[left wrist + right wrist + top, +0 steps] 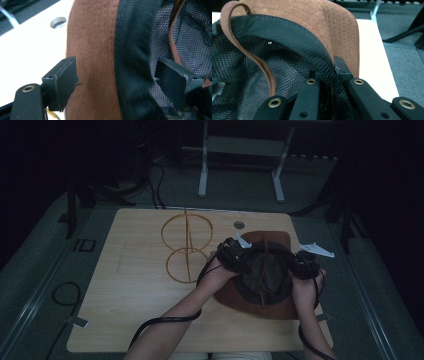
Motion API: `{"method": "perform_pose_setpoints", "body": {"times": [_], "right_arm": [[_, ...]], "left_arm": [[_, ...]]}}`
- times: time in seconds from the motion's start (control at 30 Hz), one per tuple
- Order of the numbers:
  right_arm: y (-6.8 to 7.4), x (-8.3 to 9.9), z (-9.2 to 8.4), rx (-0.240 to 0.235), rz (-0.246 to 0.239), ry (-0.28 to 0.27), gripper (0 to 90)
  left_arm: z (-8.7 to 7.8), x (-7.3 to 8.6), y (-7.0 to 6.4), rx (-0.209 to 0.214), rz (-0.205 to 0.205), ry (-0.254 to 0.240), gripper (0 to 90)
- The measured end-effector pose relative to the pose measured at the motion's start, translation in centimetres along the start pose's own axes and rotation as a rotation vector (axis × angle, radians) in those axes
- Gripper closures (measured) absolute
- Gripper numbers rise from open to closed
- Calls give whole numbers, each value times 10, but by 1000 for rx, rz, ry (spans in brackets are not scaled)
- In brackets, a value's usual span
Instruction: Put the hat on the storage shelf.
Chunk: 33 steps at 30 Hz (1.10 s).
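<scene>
Where claws (332,75) bite: mesh lining (249,82).

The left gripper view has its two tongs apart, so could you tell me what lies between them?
In the left gripper view, the hat's brown brim and black sweatband edge lie between them.

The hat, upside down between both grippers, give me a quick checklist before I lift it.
1. Right gripper clamped on the hat inner band: ok, jaws closed on it.
2. Left gripper clamped: not ok, jaws straddle the band, open.
3. Leather strap free of the jaws: ok in the right gripper view.
4. Wooden ring stand apart from the hat: ok.
5. Hat off the table: cannot tell.
</scene>
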State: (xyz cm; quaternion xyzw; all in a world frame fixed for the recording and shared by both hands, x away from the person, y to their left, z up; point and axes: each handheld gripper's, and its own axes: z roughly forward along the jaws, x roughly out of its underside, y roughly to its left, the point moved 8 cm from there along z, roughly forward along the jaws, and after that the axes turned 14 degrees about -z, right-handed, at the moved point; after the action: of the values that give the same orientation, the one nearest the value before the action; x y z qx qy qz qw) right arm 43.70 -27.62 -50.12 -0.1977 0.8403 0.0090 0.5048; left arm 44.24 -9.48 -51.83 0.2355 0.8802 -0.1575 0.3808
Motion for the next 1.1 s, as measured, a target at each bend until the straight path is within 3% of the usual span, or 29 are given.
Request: {"method": "perform_pose_setpoints", "body": {"times": [0.13,0.17,0.23,0.4,0.47,0.6,0.77,0.93,1.0,1.03,1.1], "right_arm": [[7,-4,-9,-12,-13,-27,842],[11,-6,-15,-21,-19,-43,842],[15,-8,-19,-26,-24,-53,842],[24,-9,-25,-41,-43,-65,841],[26,-9,-27,-47,-46,-70,840],[29,-8,-31,-71,-31,-83,808],[30,-7,-42,-142,-10,-105,665],[32,-7,-62,-233,-56,-115,593],[33,-9,-75,-274,-64,-148,564],[31,-10,-81,-280,-70,-158,551],[28,-12,-86,-272,-77,-166,533]], "left_arm": [[1,-1,3,-15,-28,-11,254],[2,-1,3,-14,-31,-10,330],[1,-1,3,-22,-25,-18,368],[-3,-3,2,-71,28,-53,769],[-5,-4,2,-89,44,-71,856],[-8,-7,4,-113,50,-111,875],[-16,-12,5,-127,81,-156,877],[-24,-16,5,-137,101,-184,878],[-27,-17,5,-150,120,-212,878],[-30,-17,5,-159,142,-224,878],[-32,-17,5,-150,143,-240,878]]}}
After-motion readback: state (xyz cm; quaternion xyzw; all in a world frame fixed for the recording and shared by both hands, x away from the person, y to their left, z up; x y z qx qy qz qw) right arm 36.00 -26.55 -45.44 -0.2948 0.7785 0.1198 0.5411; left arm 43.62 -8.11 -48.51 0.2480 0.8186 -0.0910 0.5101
